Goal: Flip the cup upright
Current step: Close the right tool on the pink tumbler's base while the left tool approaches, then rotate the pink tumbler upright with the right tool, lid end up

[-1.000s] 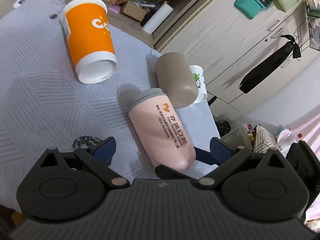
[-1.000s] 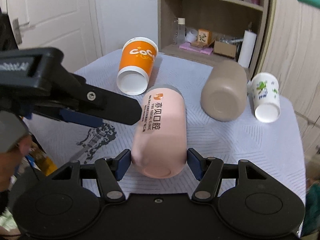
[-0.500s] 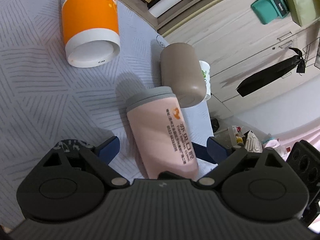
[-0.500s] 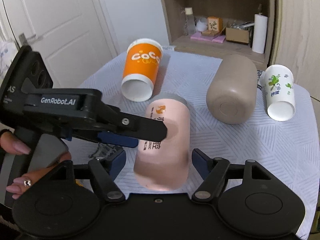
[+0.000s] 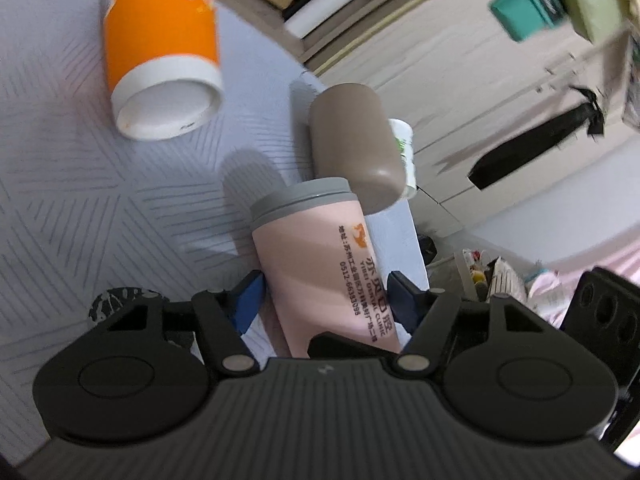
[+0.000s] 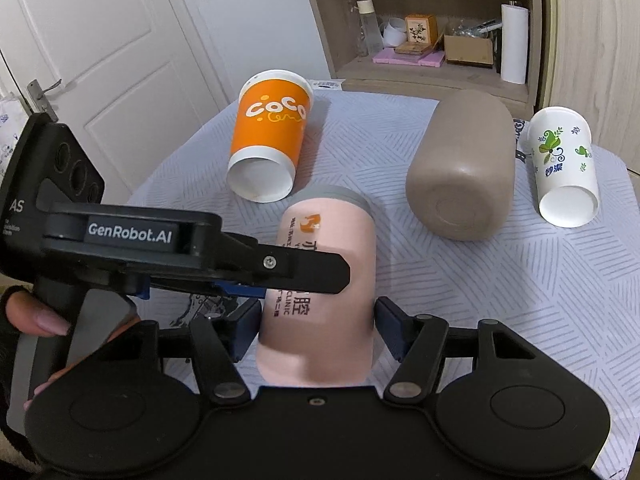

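Observation:
A pink cup with a grey rim band and printed text (image 5: 320,264) (image 6: 328,280) is tilted, its base toward the cameras. My left gripper (image 5: 326,300) has closed onto its lower body, a blue pad on each side; it also shows in the right wrist view (image 6: 240,276), crossing the cup from the left. My right gripper (image 6: 316,328) straddles the cup's base with its pads close to or touching both sides.
An orange paper cup (image 6: 268,148) (image 5: 160,60), a brown cup (image 6: 460,176) (image 5: 356,140) and a white flowered paper cup (image 6: 564,172) stand around on the grey patterned tablecloth (image 6: 520,280). A shelf unit (image 6: 420,40) stands behind the table.
My left gripper has moved in and closed its jaws onto the pink cup. The cup's rim end has lifted, and the right gripper has risen with its base.

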`<state>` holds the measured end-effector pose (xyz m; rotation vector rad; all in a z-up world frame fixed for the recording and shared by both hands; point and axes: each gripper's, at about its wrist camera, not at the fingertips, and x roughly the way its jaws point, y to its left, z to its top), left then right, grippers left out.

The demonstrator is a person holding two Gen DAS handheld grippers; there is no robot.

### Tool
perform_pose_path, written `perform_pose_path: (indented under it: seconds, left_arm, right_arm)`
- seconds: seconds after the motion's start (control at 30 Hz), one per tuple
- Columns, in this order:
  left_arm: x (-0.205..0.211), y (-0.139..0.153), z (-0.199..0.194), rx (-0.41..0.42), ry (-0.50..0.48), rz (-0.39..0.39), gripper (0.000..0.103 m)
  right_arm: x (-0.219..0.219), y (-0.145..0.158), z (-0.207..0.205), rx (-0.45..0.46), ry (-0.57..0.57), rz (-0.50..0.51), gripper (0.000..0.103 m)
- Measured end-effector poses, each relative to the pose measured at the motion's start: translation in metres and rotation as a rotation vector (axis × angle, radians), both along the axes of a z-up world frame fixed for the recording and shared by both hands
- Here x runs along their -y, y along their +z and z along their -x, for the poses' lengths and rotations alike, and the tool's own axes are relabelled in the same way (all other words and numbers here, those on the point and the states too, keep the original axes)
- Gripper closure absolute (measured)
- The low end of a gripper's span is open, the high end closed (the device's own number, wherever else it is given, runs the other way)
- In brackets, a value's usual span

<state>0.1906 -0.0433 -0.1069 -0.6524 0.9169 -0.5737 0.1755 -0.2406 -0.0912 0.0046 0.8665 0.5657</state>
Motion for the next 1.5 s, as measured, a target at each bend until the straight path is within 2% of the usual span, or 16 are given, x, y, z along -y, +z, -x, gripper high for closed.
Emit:
perform_pose_path:
  seconds: [0.2,0.43,0.73,0.93,1.2,1.33,1.5]
  left_arm:
    - [0.01,0.019,0.026,0.17,-0.04,-0.122,0.038]
    - [0.01,0.042,0.052,0.328,-0.077,-0.205,0.042]
    - [0.018,0.063,0.069,0.47,-0.072,-0.363,0.044]
    - [0.016,0.069,0.067,0.516,-0.062,-0.409,0.044]
    - [0.013,0.069,0.062,0.578,-0.051,-0.435,0.043]
    - [0.015,0.063,0.056,0.56,-0.049,-0.442,0.043]
    - [0.021,0.056,0.055,0.568,-0.06,-0.463,0.043]
  right_arm:
    - [0.002,0.003,0.02,0.067,0.011,-0.004,0.035]
    - [-0.002,0.007,0.048,0.178,-0.007,0.008,0.035]
    - [-0.017,0.002,0.059,0.316,-0.043,0.015,0.036]
    - [-0.022,-0.001,0.051,0.37,-0.043,-0.009,0.036]
    - [-0.04,-0.008,0.048,0.523,-0.05,0.064,0.036]
    - [-0.046,-0.015,0.046,0.545,-0.056,0.091,0.035]
    - [-0.042,-0.024,0.041,0.521,-0.064,0.078,0.035]
